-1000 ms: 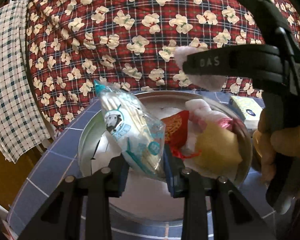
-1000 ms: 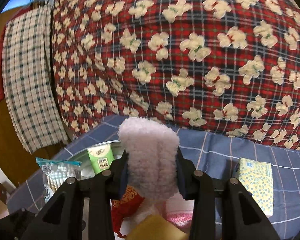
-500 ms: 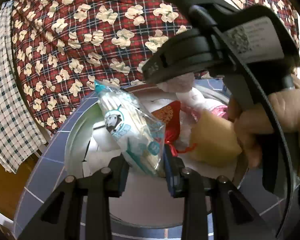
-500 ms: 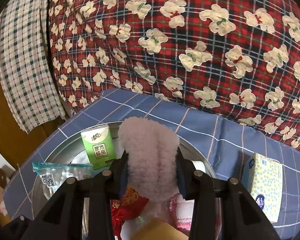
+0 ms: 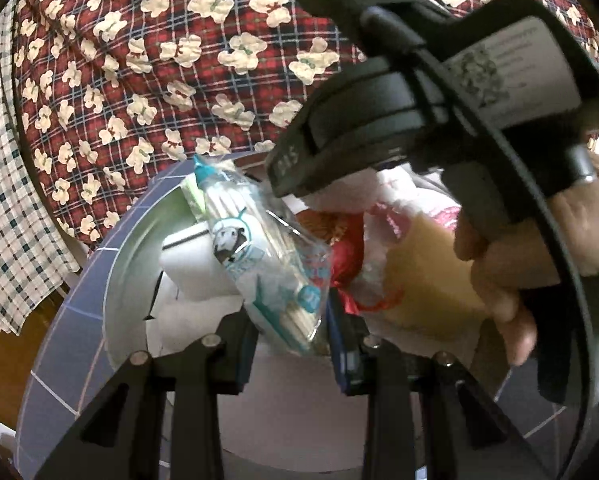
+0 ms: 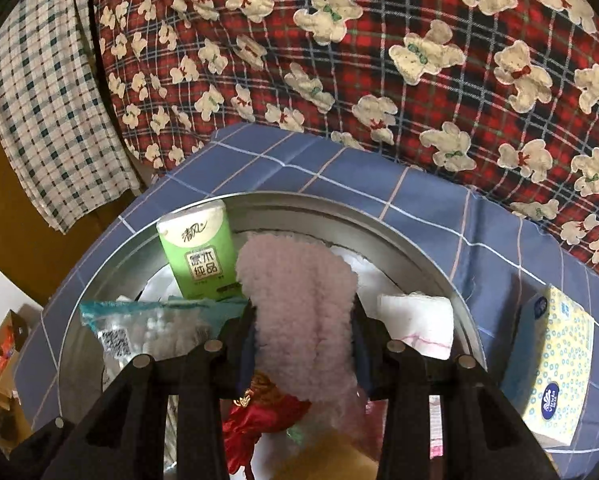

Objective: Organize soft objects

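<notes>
My left gripper (image 5: 289,332) is shut on a clear plastic bag of cotton swabs (image 5: 259,256) and holds it over a round metal basin (image 5: 127,264). My right gripper (image 6: 303,332) is shut on a fluffy pale pink insole (image 6: 299,300), held over the same basin (image 6: 419,240). The basin holds a green tissue pack (image 6: 197,252), a red pouch (image 6: 259,412), a yellow sponge (image 5: 427,280) and a white cloth (image 6: 419,320). The right gripper's body (image 5: 439,92) and the hand on it fill the right of the left wrist view.
The basin sits on a blue checked cloth (image 6: 439,208). A yellow tissue box (image 6: 555,364) lies to its right. A red plaid bear-print quilt (image 6: 379,60) rises behind. A checked towel (image 6: 47,92) hangs at the left.
My right gripper has moved down and forward with the insole until it is over the basin, and it now fills more of the left wrist view. The left gripper has stayed put with the bag.
</notes>
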The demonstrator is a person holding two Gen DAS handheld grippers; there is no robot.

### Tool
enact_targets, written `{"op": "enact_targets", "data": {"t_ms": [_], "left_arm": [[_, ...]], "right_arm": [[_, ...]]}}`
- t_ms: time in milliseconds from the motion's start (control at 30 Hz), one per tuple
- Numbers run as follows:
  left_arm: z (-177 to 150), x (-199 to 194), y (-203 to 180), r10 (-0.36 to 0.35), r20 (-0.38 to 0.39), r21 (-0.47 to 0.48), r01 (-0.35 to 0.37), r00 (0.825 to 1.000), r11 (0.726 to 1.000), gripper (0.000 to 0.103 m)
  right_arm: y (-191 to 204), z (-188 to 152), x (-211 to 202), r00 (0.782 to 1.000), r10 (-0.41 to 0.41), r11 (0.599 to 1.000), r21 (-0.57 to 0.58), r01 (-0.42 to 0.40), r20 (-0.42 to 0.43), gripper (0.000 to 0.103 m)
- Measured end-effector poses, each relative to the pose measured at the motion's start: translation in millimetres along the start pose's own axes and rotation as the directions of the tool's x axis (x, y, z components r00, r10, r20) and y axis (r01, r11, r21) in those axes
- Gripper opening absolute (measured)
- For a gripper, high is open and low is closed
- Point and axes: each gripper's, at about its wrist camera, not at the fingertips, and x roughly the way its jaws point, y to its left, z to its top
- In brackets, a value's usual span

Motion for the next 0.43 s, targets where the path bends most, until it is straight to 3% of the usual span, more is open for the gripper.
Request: {"op": "enact_targets", "data": {"t_ms": [333,400,433], "left_arm": [[4.3,10.0,1.7,0.015,-0.037,-0.017,-0.016,0.999,1.0,0.03],[5.5,11.7,0.7,0.027,-0.047,-0.017,-0.028,0.999,0.999,0.035],[6.0,12.1,0.6,0.034,-0.051,-0.02,-0.035,0.998,0.999,0.039]], "right_arm": [[4.8,3.2,7.8,0.998,-0.055,0.998,-0.031,0.054,-0.03,0.042],[1.3,4.3,11.9,0.997,-0.046,0.999,-0.013,0.045,-0.056,0.053],[-0.9,4.7,12.7,0.997,-0.032,0.999,-0.001,0.032,-0.067,0.063]]}}
